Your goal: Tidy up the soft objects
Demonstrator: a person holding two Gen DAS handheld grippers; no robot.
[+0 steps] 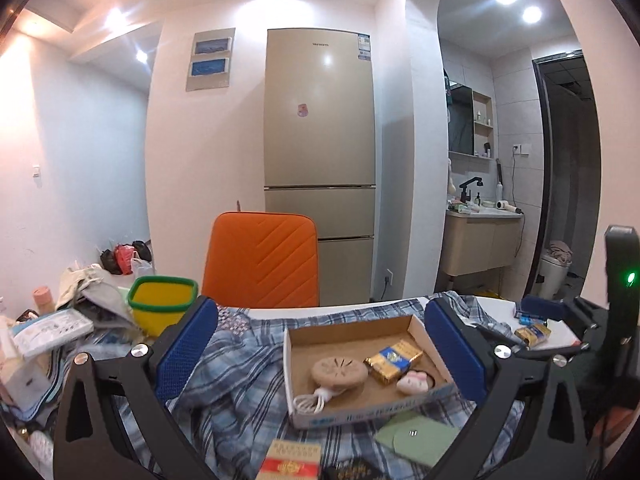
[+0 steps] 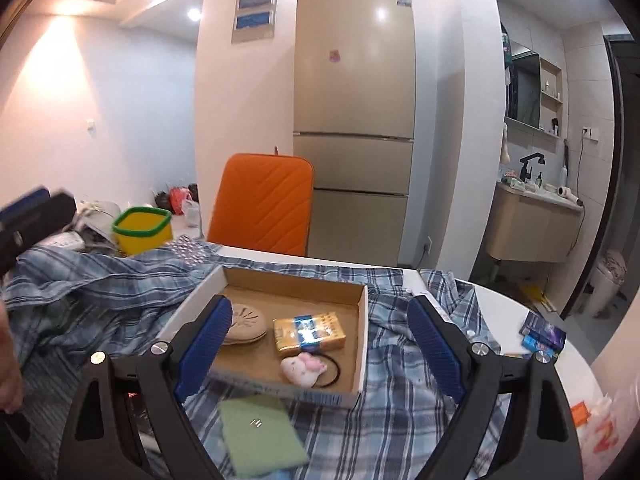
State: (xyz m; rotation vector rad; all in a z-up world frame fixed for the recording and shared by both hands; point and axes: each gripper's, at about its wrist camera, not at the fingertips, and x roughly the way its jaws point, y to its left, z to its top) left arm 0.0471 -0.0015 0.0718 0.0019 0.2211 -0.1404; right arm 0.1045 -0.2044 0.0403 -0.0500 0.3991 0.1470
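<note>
A blue plaid shirt (image 1: 240,376) (image 2: 400,392) lies rumpled over the table. On it sits an open cardboard box (image 1: 420,326) (image 2: 362,320) holding a round beige pad (image 1: 340,372) (image 2: 244,322), a gold packet (image 1: 394,360) (image 2: 308,334) and a pink-and-white plush hair tie (image 1: 414,382) (image 2: 302,368). A green cloth (image 1: 416,438) (image 2: 260,428) lies in front of the box. My left gripper (image 1: 320,352) is open and empty, held above the shirt and box. My right gripper (image 2: 320,356) is open and empty, straddling the box's near side.
A yellow bin with a green rim (image 1: 162,300) (image 2: 142,230) stands at the back left beside a pile of clutter (image 1: 52,328). An orange chair back (image 1: 262,264) (image 2: 264,204) stands behind the table. Small packets (image 1: 532,330) (image 2: 542,338) lie at the right. A red box (image 1: 290,460) lies near the front edge.
</note>
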